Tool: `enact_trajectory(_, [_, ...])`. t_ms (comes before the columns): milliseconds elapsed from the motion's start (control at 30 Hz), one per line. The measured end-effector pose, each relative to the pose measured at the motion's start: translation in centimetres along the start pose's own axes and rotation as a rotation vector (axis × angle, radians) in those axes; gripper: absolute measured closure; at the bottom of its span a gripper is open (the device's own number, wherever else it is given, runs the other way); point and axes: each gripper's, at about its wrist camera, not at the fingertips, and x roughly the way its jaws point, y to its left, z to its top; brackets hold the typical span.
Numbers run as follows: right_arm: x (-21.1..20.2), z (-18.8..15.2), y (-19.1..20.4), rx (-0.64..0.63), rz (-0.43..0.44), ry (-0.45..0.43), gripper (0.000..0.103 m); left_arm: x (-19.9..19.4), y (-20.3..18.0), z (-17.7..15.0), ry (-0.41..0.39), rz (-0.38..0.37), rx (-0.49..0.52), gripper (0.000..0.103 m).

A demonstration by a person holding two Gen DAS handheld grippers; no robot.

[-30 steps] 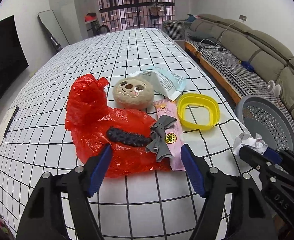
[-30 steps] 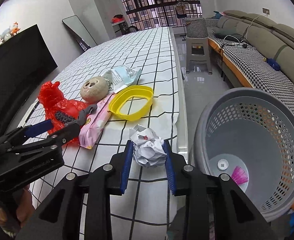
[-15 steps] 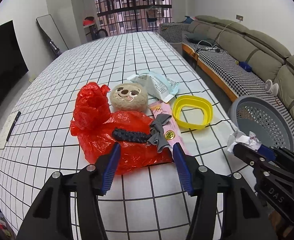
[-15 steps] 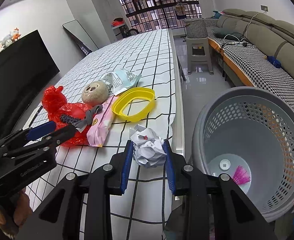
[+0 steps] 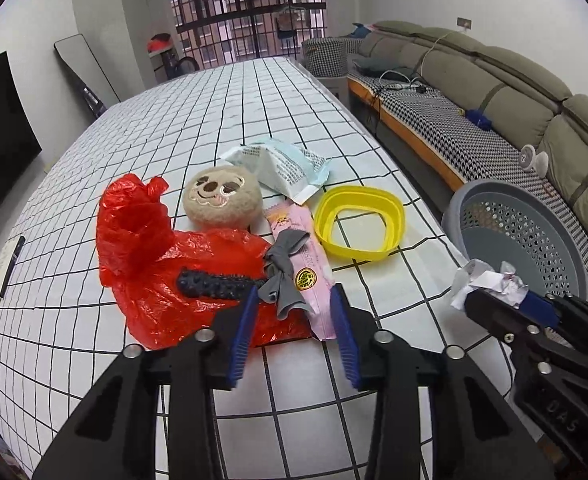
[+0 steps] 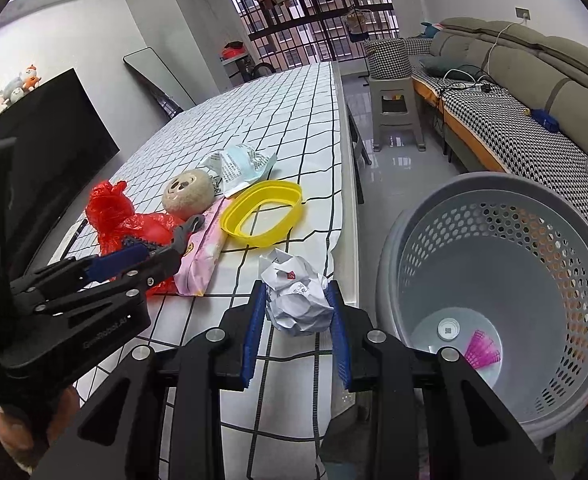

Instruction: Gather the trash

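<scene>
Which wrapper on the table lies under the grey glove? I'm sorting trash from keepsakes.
The pink wrapper, with a gold round sticker, lies under the grey glove. The white-and-blue wrapper sits farther back, uncovered.

The red bag (image 5: 166,264) is thin, glossy, crinkled plastic film, while the round toy (image 5: 222,199) beside it looks soft and fuzzy. The paper ball (image 6: 297,296) is matt, creased white paper, and the pink packet (image 5: 309,276) shines like foil wrap. The yellow ring (image 5: 359,222) and grey basket (image 6: 493,200) are smooth moulded plastic, the basket's wall perforated.
</scene>
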Motion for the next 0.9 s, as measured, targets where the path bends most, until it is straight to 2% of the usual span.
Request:
enact_trajectory(67, [0.0,0.0,-0.1,0.003,0.0,-0.001,0.073,0.3,0.0,-0.2,0.01,-0.002,-0.003,0.074])
enact_trajectory(133, [0.1,-0.1,0.0,0.004,0.002,0.001,0.073,0.5,0.3,-0.3,0.022,-0.011,-0.009,0.084])
enact_trajectory(233, [0.2,-0.1,0.0,0.004,0.002,0.003,0.073,0.7,0.7,-0.4,0.032,-0.019,-0.022,0.093])
enact_trajectory(333, [0.2,0.0,0.0,0.005,0.001,0.002,0.073,0.6,1.2,-0.5,0.033,-0.029,-0.034,0.097])
enact_trajectory(700, [-0.3,0.0,0.4,-0.001,-0.012,-0.014,0.073,-2.4,1.9,-0.1,-0.029,-0.067,-0.045,0.099])
enact_trajectory(900, [-1.1,-0.1,0.3,0.001,-0.038,-0.026,0.073,-3.7,1.0,0.4,-0.054,-0.104,-0.032,0.099])
